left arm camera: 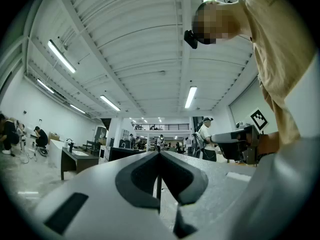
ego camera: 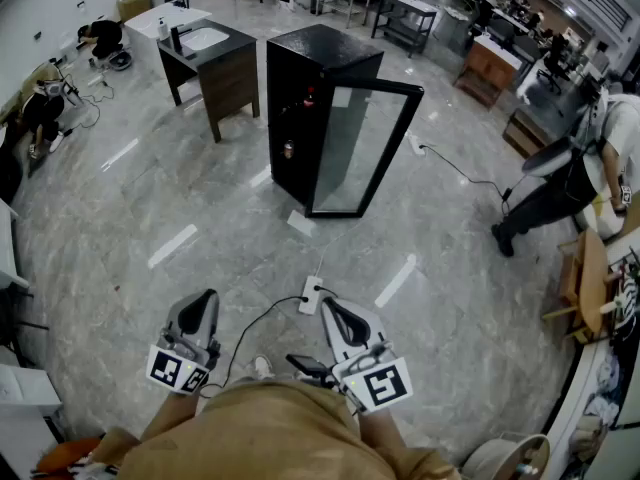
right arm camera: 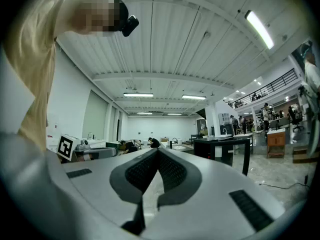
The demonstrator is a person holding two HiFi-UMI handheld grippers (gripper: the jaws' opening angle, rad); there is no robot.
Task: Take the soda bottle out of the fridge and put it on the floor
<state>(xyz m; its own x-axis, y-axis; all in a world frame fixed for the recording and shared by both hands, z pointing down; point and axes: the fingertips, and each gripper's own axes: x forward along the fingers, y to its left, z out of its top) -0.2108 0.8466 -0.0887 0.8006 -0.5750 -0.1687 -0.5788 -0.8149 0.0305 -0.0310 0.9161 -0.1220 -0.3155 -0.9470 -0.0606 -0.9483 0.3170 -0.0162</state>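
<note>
Two grippers hang low in the head view, well short of the fridge (ego camera: pixel 322 53). The left gripper (ego camera: pixel 207 298) and the right gripper (ego camera: pixel 330 306) both point toward it with their jaws together and nothing in them. The fridge's glass door (ego camera: pixel 362 148) stands open. Small red-marked shapes sit on the shelves inside; the soda bottle (ego camera: pixel 309 96) is probably the upper one, though it is too small to be sure.

In the left gripper view the jaws meet at their tips, empty. In the right gripper view the jaws are likewise pressed together on nothing.

By my reading, the approach is the step in hand. The next move calls for walking up to the fridge, spreading one gripper's jaws and reaching past the door to the shelf.
</note>
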